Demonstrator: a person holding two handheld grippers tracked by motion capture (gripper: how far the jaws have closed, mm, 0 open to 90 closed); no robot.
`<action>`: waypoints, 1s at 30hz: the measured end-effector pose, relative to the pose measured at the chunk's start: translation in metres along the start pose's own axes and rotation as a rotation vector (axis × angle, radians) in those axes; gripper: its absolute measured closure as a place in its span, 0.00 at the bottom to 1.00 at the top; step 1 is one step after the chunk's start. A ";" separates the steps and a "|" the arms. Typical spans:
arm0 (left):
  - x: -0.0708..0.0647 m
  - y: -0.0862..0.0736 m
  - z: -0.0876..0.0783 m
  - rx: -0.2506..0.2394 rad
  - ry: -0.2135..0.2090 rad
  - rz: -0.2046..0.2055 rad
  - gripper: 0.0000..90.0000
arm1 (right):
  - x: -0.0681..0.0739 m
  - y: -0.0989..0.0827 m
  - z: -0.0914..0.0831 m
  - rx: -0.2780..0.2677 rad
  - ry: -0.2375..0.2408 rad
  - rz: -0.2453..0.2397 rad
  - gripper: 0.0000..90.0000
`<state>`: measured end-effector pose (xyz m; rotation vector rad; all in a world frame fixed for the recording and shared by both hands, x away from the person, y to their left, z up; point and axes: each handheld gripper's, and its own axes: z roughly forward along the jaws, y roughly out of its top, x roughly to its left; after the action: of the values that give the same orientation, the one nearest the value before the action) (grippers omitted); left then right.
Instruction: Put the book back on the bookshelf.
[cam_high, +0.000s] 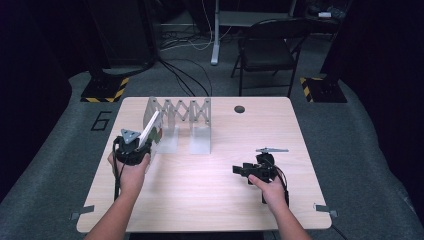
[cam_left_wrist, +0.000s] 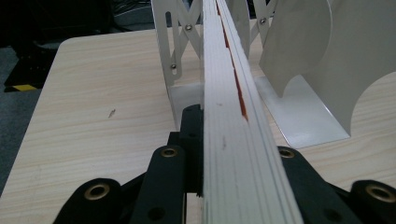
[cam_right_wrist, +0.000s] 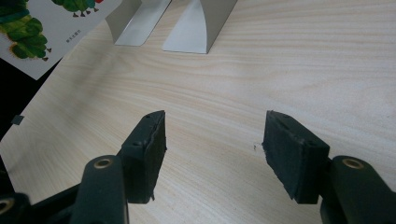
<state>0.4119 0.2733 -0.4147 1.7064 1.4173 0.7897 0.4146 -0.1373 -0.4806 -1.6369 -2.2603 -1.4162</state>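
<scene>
A thin white picture book (cam_high: 151, 127) stands on edge and tilted, with my left gripper (cam_high: 142, 144) shut on its lower part, just left of a metal expanding book rack (cam_high: 182, 111). In the left gripper view the book's page edge (cam_left_wrist: 233, 116) runs straight up between the black jaws of the left gripper (cam_left_wrist: 224, 140) toward the rack's left divider (cam_left_wrist: 170, 56). My right gripper (cam_high: 239, 170) rests at the table's right side, pointing left. Its jaws stand open with nothing between them in the right gripper view (cam_right_wrist: 212, 140), where the book's cover (cam_right_wrist: 32, 32) shows a green caterpillar.
The light wooden table (cam_high: 200, 200) has a round cable hole (cam_high: 239, 109) near its far edge. The rack's white divider plates (cam_right_wrist: 196, 23) stand upright with slots between them. A folding chair (cam_high: 270, 50) and cables are on the floor beyond.
</scene>
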 end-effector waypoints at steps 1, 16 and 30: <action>0.000 0.000 0.000 0.006 0.000 0.006 0.84 | 0.000 0.000 0.000 0.000 0.001 -0.001 0.43; -0.002 0.003 0.016 -0.005 0.015 0.006 0.84 | -0.001 0.001 0.000 -0.004 -0.004 -0.003 0.43; -0.004 0.002 0.030 -0.006 0.043 0.002 0.84 | -0.003 0.000 -0.003 -0.016 -0.005 -0.002 0.43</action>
<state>0.4373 0.2640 -0.4278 1.6950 1.4409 0.8354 0.4151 -0.1415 -0.4803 -1.6446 -2.2603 -1.4354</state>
